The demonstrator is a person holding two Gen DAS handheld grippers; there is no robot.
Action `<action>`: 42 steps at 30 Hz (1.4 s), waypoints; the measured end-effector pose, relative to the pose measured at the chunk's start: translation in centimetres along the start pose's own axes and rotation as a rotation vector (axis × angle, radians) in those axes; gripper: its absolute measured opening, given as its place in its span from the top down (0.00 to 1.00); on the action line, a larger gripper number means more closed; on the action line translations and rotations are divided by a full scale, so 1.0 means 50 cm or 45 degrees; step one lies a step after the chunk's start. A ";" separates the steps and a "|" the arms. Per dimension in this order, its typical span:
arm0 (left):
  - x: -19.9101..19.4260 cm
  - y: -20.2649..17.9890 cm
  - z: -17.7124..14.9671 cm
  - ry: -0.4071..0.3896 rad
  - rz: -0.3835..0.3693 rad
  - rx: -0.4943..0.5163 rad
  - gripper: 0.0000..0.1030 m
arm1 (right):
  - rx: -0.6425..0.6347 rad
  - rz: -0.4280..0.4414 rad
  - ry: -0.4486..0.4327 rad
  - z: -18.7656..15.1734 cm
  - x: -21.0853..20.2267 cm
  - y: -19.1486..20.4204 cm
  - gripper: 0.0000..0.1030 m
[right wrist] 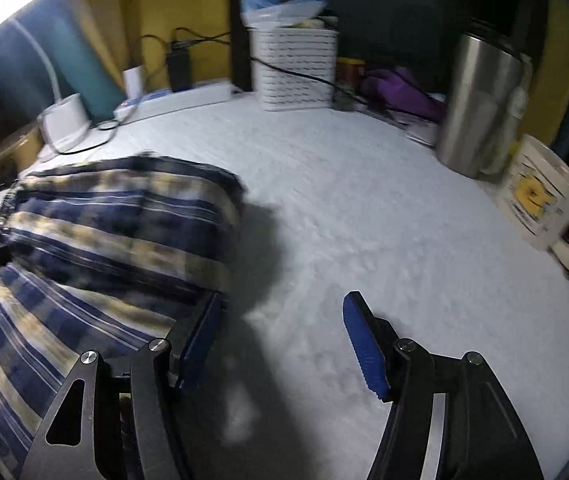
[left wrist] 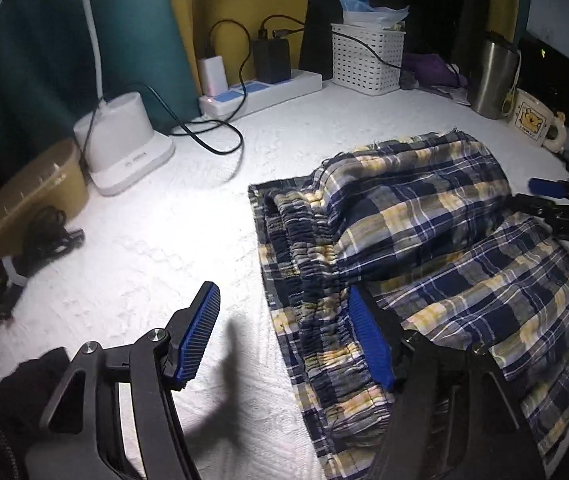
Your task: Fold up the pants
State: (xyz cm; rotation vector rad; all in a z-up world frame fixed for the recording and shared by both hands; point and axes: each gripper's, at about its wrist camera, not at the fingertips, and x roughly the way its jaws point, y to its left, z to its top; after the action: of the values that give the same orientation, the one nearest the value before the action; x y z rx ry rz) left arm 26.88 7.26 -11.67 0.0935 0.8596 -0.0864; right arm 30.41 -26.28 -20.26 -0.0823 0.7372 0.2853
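The white textured desk (left wrist: 156,240) spreads out ahead of both claws, brightly lit on its left part. On it lie the navy, yellow and white plaid pants (left wrist: 424,248), folded over themselves, with the gathered elastic waistband turned toward the left claw (left wrist: 284,340). That claw is spread wide: its right blue ribbed pad sits over the waistband edge, its left pad hangs over bare desk, and neither pad presses the cloth. In the right wrist view the pants (right wrist: 96,232) lie to the left of the right claw (right wrist: 284,340), which is also spread, nothing between its pads; the left pad is just beside the fold's near edge, and whether it touches the cloth cannot be told through the blur.

Beyond the left claw, to its left, stands a white lamp base with a curved white neck (left wrist: 124,140), and nearer on that side a tan lidded box (left wrist: 32,200). Straight ahead along the back edge runs a white power strip with plugged chargers (left wrist: 260,92), then a white perforated plastic basket (left wrist: 366,58). Ahead and to the right of the right claw stands a brushed steel tumbler (right wrist: 480,104), with a cream mug with a yellow picture (right wrist: 540,196) beside it.
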 end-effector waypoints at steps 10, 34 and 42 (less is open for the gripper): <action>-0.083 -0.003 0.010 -0.088 -0.113 -0.102 0.35 | -0.031 0.209 -0.055 -0.032 -0.081 0.050 0.36; -0.055 0.019 -0.070 0.050 -0.199 -0.221 0.30 | -0.123 0.216 0.029 -0.131 -0.129 0.058 0.36; -0.078 0.018 -0.042 0.003 -0.211 -0.195 0.30 | -0.113 0.225 0.011 -0.109 -0.148 0.035 0.36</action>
State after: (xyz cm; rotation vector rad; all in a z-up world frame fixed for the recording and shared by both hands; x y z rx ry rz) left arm 22.89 8.57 -10.02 -0.1214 0.8727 -0.1750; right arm 21.17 -27.21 -19.26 -0.1024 0.7418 0.4866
